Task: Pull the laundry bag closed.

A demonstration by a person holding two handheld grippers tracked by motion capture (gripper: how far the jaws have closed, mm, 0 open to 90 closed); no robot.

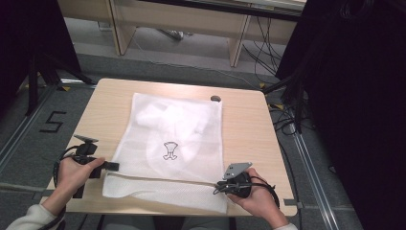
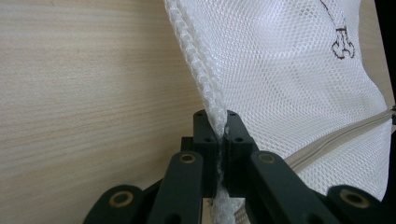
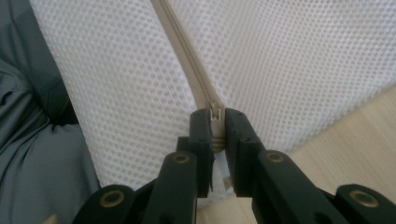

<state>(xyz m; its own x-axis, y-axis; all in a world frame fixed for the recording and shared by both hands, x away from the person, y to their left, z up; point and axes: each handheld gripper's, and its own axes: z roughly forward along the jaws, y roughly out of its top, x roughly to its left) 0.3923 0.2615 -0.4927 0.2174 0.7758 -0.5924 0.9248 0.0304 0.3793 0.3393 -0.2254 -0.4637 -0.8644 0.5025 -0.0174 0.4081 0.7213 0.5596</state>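
Two grippers' fingers (image 2: 219, 140) clamped, one mesh bag (image 1: 167, 124), one zipper (image 3: 196, 84), one table (image 1: 244, 129)

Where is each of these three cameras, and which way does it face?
High view: above the person's side, looking down on the table; both hands, left gripper and right gripper show.
Left gripper view: rides the left gripper, looking along its jaws, shut on the mesh bag's edge.
Right gripper view: rides the right gripper, jaws shut on the zipper pull.
Shared: all show the white mesh bag.
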